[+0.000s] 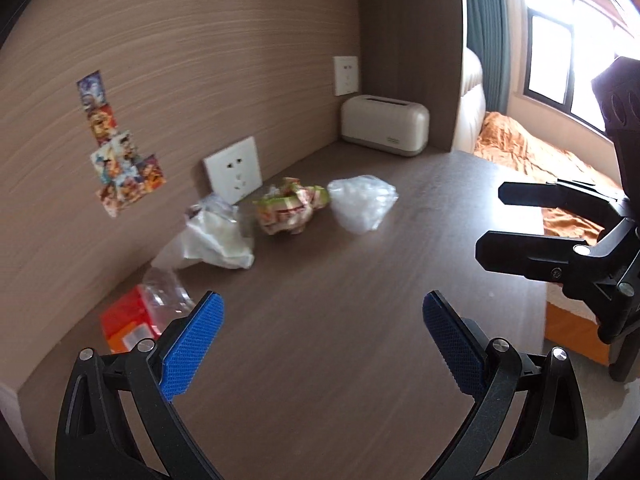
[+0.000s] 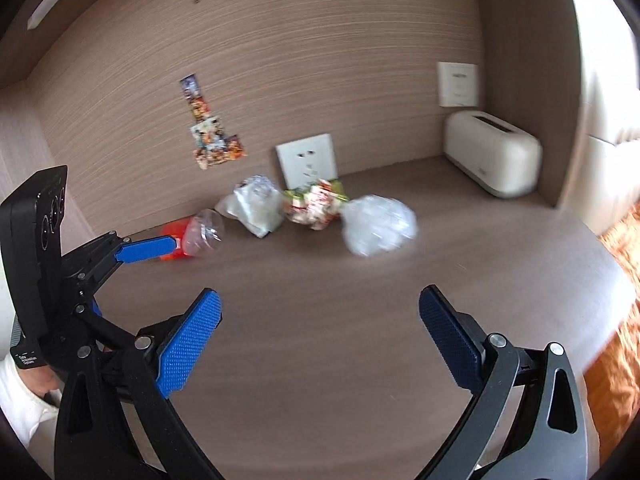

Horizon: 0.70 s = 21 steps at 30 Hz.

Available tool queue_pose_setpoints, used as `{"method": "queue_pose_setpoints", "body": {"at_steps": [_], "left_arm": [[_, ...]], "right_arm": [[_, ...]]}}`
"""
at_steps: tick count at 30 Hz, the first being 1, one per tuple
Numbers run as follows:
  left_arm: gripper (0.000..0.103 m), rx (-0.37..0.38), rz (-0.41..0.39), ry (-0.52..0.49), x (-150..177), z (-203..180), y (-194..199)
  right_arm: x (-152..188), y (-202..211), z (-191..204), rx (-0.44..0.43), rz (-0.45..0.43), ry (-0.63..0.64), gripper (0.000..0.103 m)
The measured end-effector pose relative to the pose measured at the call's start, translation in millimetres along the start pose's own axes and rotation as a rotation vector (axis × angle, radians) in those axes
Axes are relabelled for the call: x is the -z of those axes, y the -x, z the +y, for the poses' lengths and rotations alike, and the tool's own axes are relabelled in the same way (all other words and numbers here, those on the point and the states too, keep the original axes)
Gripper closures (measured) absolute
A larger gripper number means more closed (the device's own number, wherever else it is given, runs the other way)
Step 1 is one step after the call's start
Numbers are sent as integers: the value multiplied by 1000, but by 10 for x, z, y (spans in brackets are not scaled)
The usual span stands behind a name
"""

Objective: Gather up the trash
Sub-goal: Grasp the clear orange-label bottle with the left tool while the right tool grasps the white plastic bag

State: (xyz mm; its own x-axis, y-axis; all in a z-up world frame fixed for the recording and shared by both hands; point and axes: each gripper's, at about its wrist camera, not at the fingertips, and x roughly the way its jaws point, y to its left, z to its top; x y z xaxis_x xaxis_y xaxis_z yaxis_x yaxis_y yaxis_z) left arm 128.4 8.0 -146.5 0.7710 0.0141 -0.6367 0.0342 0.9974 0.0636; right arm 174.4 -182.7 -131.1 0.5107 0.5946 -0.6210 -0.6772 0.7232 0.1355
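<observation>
Several pieces of trash lie in a row on the brown desk (image 1: 340, 320) by the back wall: an orange packet (image 1: 128, 322) under a clear plastic cup (image 1: 166, 294), a white crumpled bag (image 1: 218, 240), a green and red wrapper (image 1: 292, 210) and a clear crumpled plastic bag (image 1: 362, 200). They also show in the right wrist view: packet (image 2: 172, 238), cup (image 2: 206, 232), white bag (image 2: 256, 208), wrapper (image 2: 316, 202), clear bag (image 2: 378, 226). My left gripper (image 1: 322, 344) is open and empty, short of the trash. My right gripper (image 2: 320, 340) is open and empty, also short of it.
A cream toaster (image 1: 384, 124) stands in the back right corner of the desk. Wall sockets (image 1: 234, 176) and stickers (image 1: 120, 152) are on the wooden back wall. A bed with an orange cover (image 1: 532, 160) lies beyond the desk's right edge.
</observation>
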Motion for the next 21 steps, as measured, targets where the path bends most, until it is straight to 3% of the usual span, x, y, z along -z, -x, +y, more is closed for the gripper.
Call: {"method": "queue_pose_setpoints", "body": {"at_steps": [5,10,21], "left_arm": [[5,-73,30,-47,97,580,-84],[5,-93,47,-68,121,966,-189],[5,2,112,-88,180,1348,-678]], "right_arm": [[-245,-479,341,-67,23,56,4],[-422,-895,636,-117,35,77,4],[-700,-1613,953,-144,54,80,4]]}}
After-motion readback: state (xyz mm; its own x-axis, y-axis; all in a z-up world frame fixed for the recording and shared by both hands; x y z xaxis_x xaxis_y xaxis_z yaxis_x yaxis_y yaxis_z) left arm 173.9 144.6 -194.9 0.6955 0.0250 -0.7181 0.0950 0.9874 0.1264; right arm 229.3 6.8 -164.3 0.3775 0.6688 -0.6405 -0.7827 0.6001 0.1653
